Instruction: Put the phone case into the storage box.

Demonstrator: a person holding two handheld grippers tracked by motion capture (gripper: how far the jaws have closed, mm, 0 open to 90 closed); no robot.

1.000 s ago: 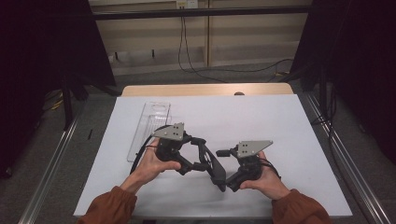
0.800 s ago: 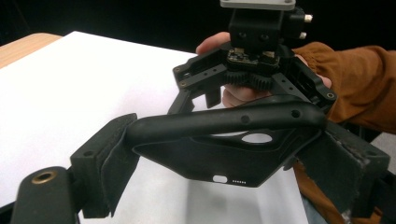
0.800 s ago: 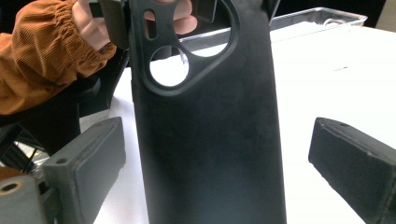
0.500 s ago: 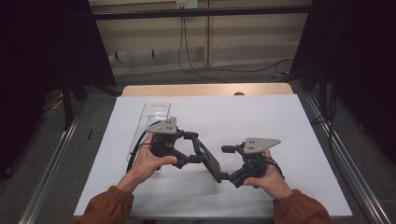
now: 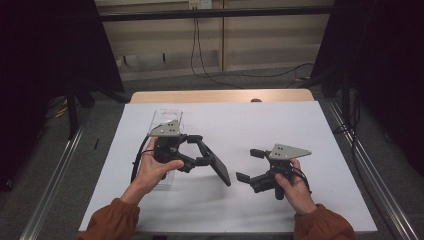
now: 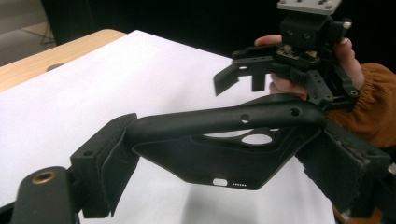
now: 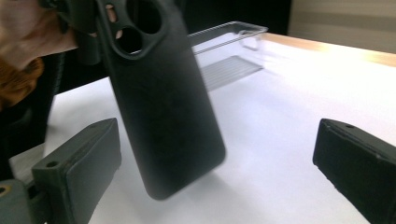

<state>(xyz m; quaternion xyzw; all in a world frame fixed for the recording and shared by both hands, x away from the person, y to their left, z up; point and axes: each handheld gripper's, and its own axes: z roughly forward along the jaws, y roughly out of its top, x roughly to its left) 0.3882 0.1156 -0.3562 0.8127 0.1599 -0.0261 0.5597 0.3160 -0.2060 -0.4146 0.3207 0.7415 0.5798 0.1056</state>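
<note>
The black phone case [image 5: 215, 162] hangs above the middle of the tabletop [image 5: 280, 125], a little toward its left edge, clamped across its width between the jaws of my left gripper [image 5: 202, 150]. In the left gripper view the case [image 6: 233, 140] sits edge-on between the pads, camera cut-out toward the right pad. My right gripper [image 5: 250, 165] is apart from it on the right, jaws spread wide with nothing between them. A clear plastic tray [image 5: 167, 117] lies near the tabletop's far left corner, behind my left hand [image 5: 155, 167].
</note>
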